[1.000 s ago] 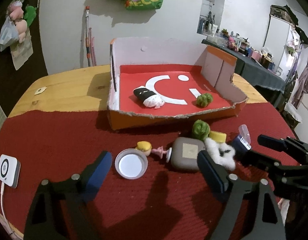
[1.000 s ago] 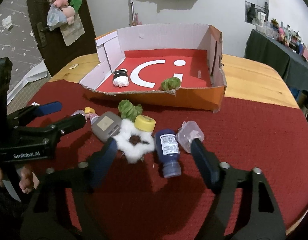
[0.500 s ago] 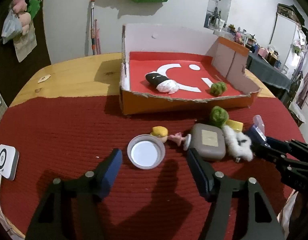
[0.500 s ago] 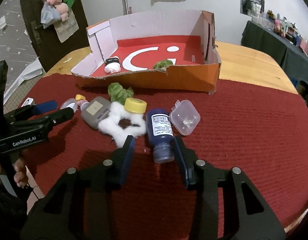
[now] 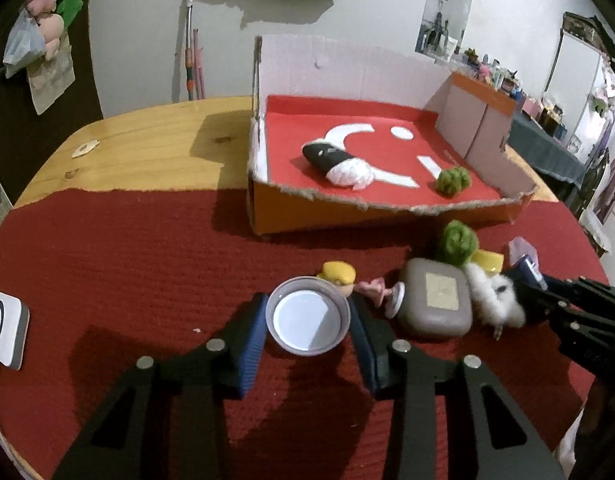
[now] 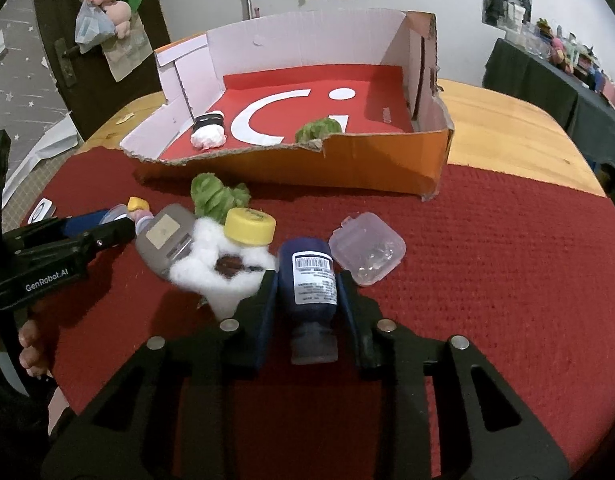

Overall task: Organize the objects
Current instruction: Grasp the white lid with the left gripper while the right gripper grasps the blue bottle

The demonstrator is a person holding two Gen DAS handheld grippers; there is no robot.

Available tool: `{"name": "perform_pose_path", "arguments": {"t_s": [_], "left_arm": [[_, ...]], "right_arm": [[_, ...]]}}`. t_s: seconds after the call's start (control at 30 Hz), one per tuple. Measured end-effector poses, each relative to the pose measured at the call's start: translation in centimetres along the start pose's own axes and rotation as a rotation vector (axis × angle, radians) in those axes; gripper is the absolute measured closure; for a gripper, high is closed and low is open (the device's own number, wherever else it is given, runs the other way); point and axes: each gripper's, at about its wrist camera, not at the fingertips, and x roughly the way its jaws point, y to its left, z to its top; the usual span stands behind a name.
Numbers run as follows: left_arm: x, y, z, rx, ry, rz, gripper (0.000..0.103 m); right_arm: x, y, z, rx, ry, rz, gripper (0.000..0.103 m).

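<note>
My left gripper (image 5: 307, 322) is shut on a round white lid (image 5: 307, 327) that lies on the red cloth. My right gripper (image 6: 305, 284) is shut on a dark blue bottle (image 6: 309, 280) with a white label, lying with its cap toward me. Beside them lie a grey case (image 5: 435, 300), white cotton fluff (image 6: 223, 272), a yellow cap (image 6: 249, 226), a green ball (image 6: 217, 198), a small yellow-haired figure (image 5: 339, 276) and a clear plastic box (image 6: 365, 252). The open cardboard box (image 5: 387, 208) holds a black-and-white roll (image 5: 339, 162) and another green ball (image 5: 453, 178).
A white device (image 5: 3, 322) lies at the left table edge. The wooden table (image 5: 147, 152) shows bare behind the red cloth. A wall and a door with hanging bags stand behind the table.
Both grippers moved forward and closed: the left one on the white lid, the right one on the blue bottle.
</note>
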Motion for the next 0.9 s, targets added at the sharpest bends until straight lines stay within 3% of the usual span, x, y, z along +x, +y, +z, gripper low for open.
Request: {"name": "perform_pose_path", "arguments": {"t_s": [0.2, 0.9], "left_arm": [[-1.7, -1.0, 0.8, 0.034, -0.052, -0.014, 0.061], [-2.2, -3.1, 2.0, 0.067, -0.064, -0.067, 0.061]], "right_arm": [[-1.1, 0.2, 0.7, -0.002, -0.036, 0.011, 0.076], [-2.5, 1.7, 2.1, -0.034, -0.070, 0.060, 0.076]]}}
